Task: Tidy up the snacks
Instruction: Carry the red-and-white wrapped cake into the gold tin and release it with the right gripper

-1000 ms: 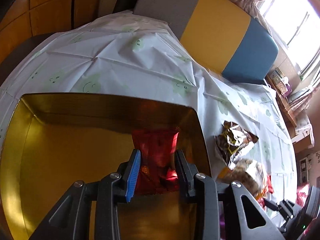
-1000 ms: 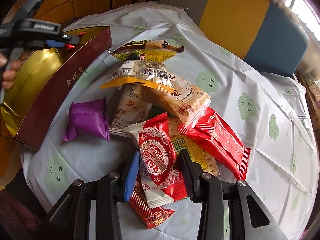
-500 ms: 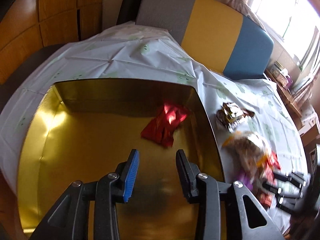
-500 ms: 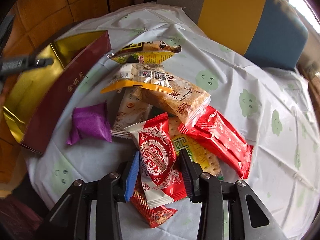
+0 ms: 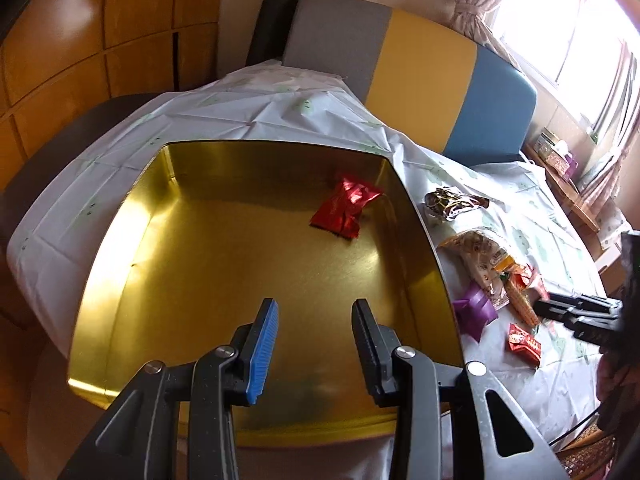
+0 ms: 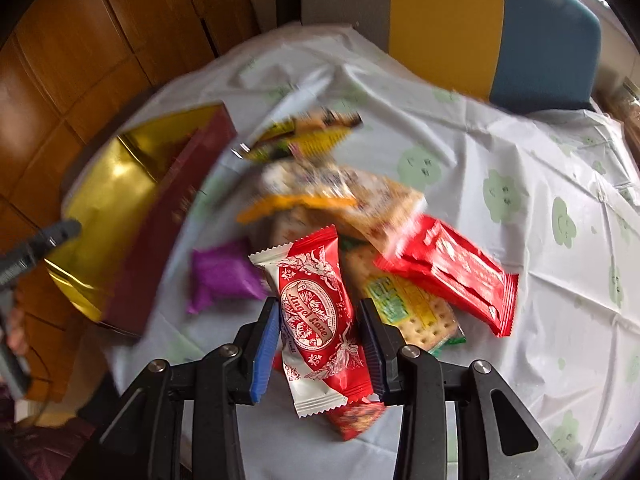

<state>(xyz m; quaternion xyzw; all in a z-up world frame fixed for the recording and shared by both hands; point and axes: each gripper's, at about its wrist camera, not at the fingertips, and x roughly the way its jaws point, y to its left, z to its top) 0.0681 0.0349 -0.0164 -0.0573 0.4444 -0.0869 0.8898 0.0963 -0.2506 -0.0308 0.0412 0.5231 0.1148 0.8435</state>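
Your gold tin [image 5: 132, 264] holds just one red packet [image 5: 346, 208], far right corner; most of the snack pile [image 6: 360, 216] waits beside it on the tablecloth [image 6: 540, 208]. Left gripper [image 5: 314, 344] hangs released and empty over the tin, right gripper [image 6: 318, 344] is clenched round the red-and-white packet [image 6: 316, 316], lifted over the pile.

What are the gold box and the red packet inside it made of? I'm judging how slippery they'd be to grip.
The gold box looks like tinplate or foil-lined card: a brushed, mirror-like gold interior with bright glare and reflections on its walls. Which of the two, I cannot tell. The red packet looks like thin metallised plastic film, since it is crinkled with sharp shiny highlights. Both probably handle slick.
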